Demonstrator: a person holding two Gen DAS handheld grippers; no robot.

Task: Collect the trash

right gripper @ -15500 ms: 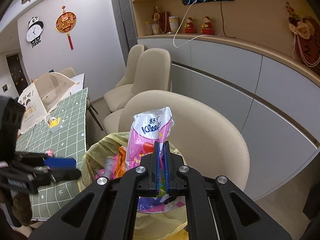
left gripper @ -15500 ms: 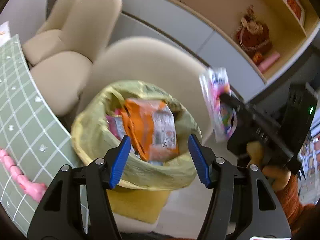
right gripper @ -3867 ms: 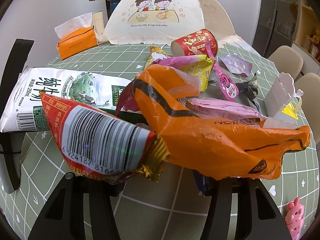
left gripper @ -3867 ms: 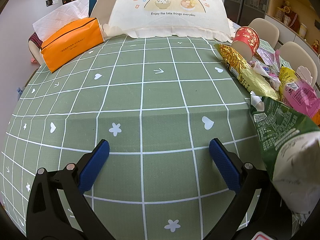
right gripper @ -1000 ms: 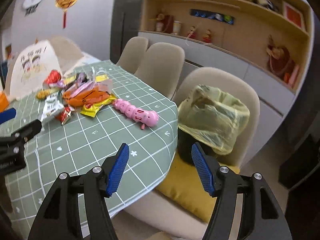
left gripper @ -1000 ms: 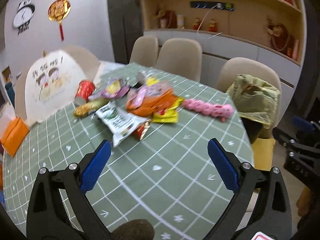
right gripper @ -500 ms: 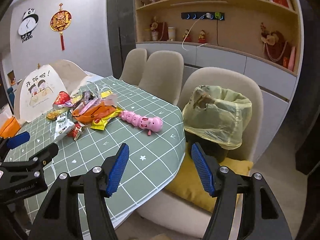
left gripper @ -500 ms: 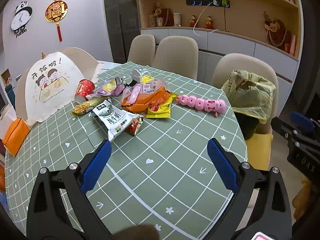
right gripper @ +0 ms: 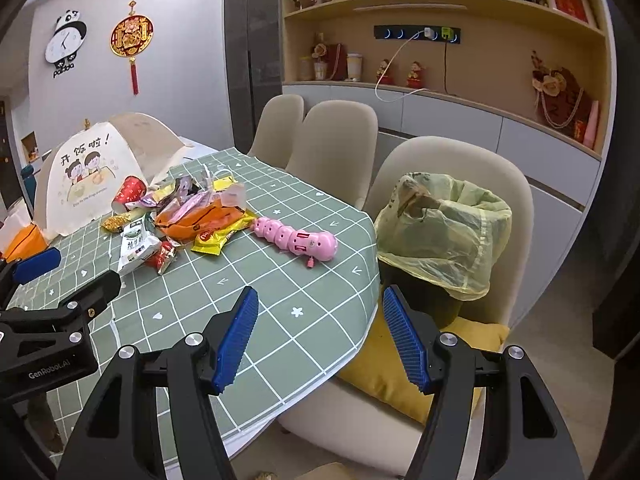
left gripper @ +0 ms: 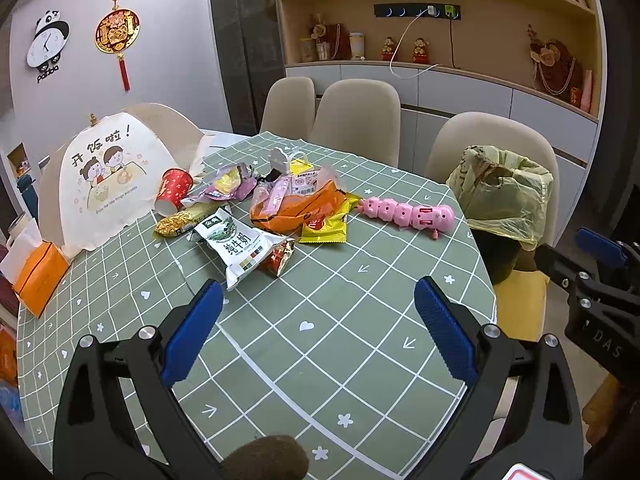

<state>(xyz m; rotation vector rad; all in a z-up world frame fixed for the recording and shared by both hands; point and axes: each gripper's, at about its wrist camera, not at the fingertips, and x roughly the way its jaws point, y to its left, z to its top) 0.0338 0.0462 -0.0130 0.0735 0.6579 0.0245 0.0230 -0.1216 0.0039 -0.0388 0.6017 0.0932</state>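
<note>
A pile of wrappers lies on the green checked table (left gripper: 340, 340): an orange bag (left gripper: 298, 210), a white and green milk pouch (left gripper: 236, 246), a yellow packet (left gripper: 324, 230), a gold wrapper (left gripper: 182, 220) and a red cup (left gripper: 174, 188). The pile also shows in the right wrist view (right gripper: 192, 220). A bin lined with a yellow-green bag (left gripper: 502, 196) (right gripper: 444, 232) stands on a chair seat at the table's right. My left gripper (left gripper: 316, 332) is open and empty above the near table. My right gripper (right gripper: 320, 338) is open and empty over the table's edge near the bin.
A pink caterpillar toy (left gripper: 408, 216) (right gripper: 298, 240) lies between pile and bin. A white food cover (left gripper: 104, 176) and an orange tissue box (left gripper: 38, 276) stand at the left. Beige chairs (left gripper: 356, 116) ring the far side. A yellow cushion (right gripper: 404, 372) lies under the bin.
Both grippers have held back from the table with little shift in the last second. Before that they left the wrapper pile and pulled away; both are empty.
</note>
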